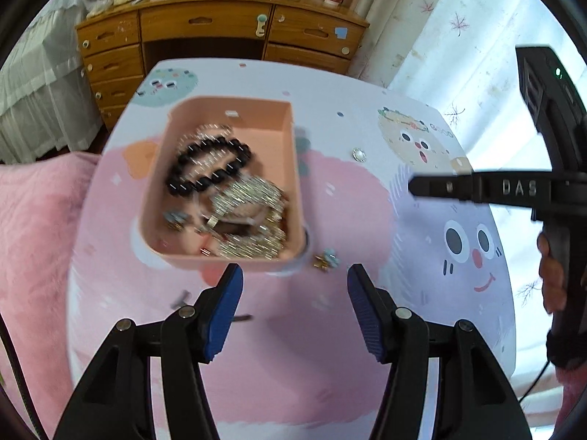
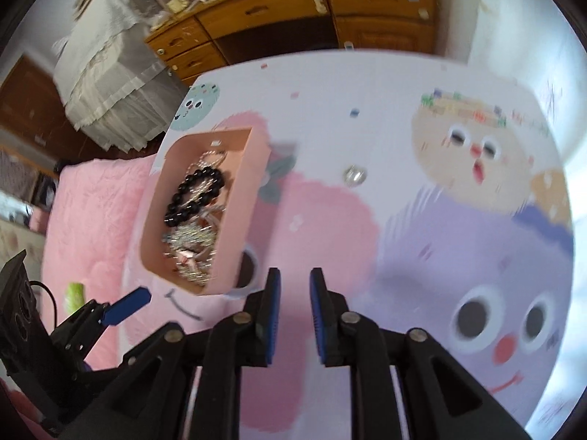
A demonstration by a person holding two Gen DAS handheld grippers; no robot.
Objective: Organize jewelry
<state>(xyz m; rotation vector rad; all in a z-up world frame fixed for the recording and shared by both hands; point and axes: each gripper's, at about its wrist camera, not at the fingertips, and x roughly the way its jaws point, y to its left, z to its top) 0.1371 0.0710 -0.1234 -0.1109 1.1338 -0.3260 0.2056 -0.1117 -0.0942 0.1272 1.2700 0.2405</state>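
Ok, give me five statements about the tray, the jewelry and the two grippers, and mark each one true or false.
1. The black bead bracelet lies inside the pink tray. True.
2. The tray holds only the bracelet. False: glittery silver pieces lie in it too.
3. A small round silver piece lies on the table, outside the tray. True.
4. The left gripper is clamped on the tray's rim. False: it is open, holds nothing, and sits short of the tray.
5. The right gripper holds the small earring. False: nothing is between its fingers; the earring lies on the table beside the tray's near corner.
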